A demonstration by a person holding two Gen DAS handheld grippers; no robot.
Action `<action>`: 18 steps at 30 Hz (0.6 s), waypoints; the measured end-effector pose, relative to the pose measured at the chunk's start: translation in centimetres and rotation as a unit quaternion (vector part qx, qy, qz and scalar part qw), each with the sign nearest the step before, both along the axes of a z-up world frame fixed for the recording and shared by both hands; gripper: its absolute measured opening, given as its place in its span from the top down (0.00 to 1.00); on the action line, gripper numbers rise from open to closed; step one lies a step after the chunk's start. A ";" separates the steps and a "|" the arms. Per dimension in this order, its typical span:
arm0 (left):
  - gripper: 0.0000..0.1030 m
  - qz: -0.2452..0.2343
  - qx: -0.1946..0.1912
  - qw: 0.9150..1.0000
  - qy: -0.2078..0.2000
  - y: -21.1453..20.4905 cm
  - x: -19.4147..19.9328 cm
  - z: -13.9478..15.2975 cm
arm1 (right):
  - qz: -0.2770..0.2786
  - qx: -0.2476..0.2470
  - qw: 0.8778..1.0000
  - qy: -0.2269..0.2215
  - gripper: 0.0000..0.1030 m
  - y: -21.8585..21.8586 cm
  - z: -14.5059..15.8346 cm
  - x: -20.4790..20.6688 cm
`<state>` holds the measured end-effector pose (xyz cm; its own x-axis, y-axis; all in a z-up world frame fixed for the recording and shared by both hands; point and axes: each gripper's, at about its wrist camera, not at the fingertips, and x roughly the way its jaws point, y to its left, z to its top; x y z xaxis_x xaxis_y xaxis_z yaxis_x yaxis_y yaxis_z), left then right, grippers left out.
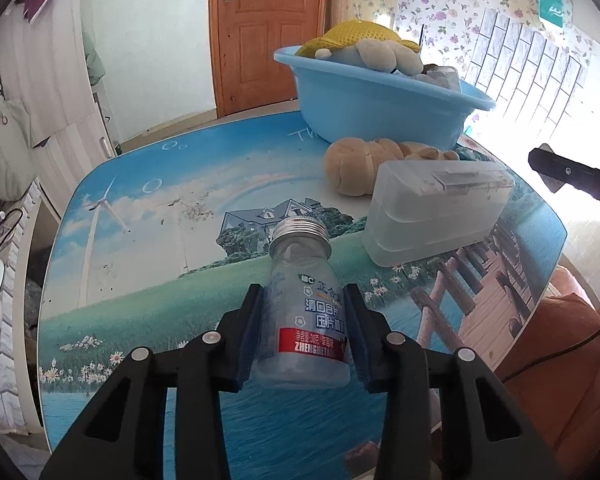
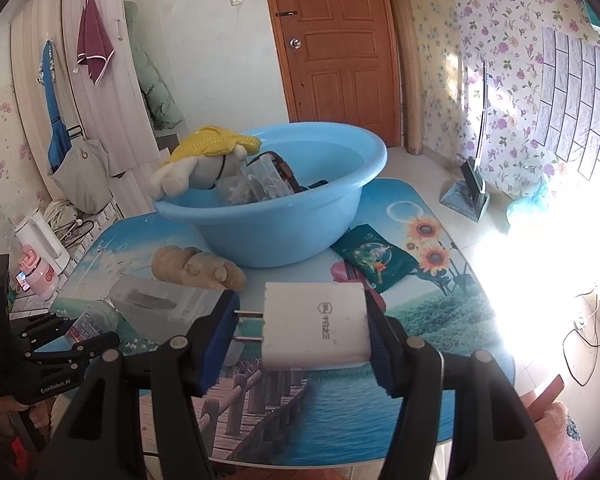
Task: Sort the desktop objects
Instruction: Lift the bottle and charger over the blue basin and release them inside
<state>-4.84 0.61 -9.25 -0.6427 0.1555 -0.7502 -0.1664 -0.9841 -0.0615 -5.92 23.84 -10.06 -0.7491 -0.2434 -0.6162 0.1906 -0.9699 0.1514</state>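
In the left wrist view, the left claw (image 1: 304, 320) is narrow and grips the bottle (image 1: 306, 312) by its body, its 2 pads pressing the label from either side. The bottle's long axis runs straight ahead along the fingers, silver cap toward the basin (image 1: 380, 108). The basin stands at the far side of the counter (image 1: 140, 240), ahead and to the right of the bottle. Between bottle and basin lie a clear box (image 1: 436, 216) and, just behind it, against the basin's foot, a tan plush (image 1: 360, 164). The right claw's tip (image 1: 568, 172) shows at the right edge, beside the box.

In the right wrist view, the right claw (image 2: 304, 328) sits half open around the charger (image 2: 316, 328): the right pad presses the body, the left pad meets the 2 prongs. The charger's prongs point left, across the fingers. The basin (image 2: 300, 232) is directly ahead, already holding a doll and other bits; a green packet (image 2: 374, 258) lies at the basin's right foot. The left claw (image 2: 76, 340) is lower left, farther from the basin, so the right hand looks nearer for the drop.
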 end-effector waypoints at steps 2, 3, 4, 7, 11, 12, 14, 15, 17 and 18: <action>0.63 0.003 0.006 1.000 0.008 -0.3 0.0 0.8 | 0.001 -0.001 1.000 0.002 0.43 0.0 0.1 0.0; 0.63 0.004 0.009 1.000 0.013 -0.5 0.0 1.3 | 0.001 0.000 1.000 0.004 0.43 0.0 0.2 0.0; 0.63 0.005 0.013 1.000 0.017 -0.6 0.0 1.8 | 0.002 0.000 1.000 0.005 0.43 -0.1 0.3 0.0; 0.63 0.006 0.028 0.999 0.033 -1.1 -0.1 3.5 | 0.005 -0.001 1.000 0.010 0.43 -0.2 0.6 -0.2; 0.62 0.006 0.039 0.998 0.050 -1.4 -0.5 5.6 | 0.010 -0.001 1.000 0.022 0.43 -0.5 1.3 -0.4; 0.62 0.006 0.040 0.998 0.055 -1.4 -0.6 6.0 | 0.012 0.000 1.000 0.025 0.43 -0.5 1.4 -0.5; 0.62 0.007 0.044 0.997 0.061 -1.3 -1.0 6.7 | 0.015 -0.002 0.999 0.032 0.43 -0.6 1.7 -0.6; 0.62 0.007 0.048 0.997 0.063 -1.3 -1.2 7.0 | 0.015 -0.004 0.999 0.036 0.43 -0.6 1.9 -0.7; 0.62 0.007 0.056 0.996 0.068 -1.2 -1.7 7.8 | 0.016 -0.007 0.999 0.043 0.43 -0.5 2.2 -0.9; 0.62 0.007 0.058 0.996 0.072 -1.1 -1.9 8.1 | 0.017 -0.009 0.999 0.047 0.43 -0.5 2.4 -1.0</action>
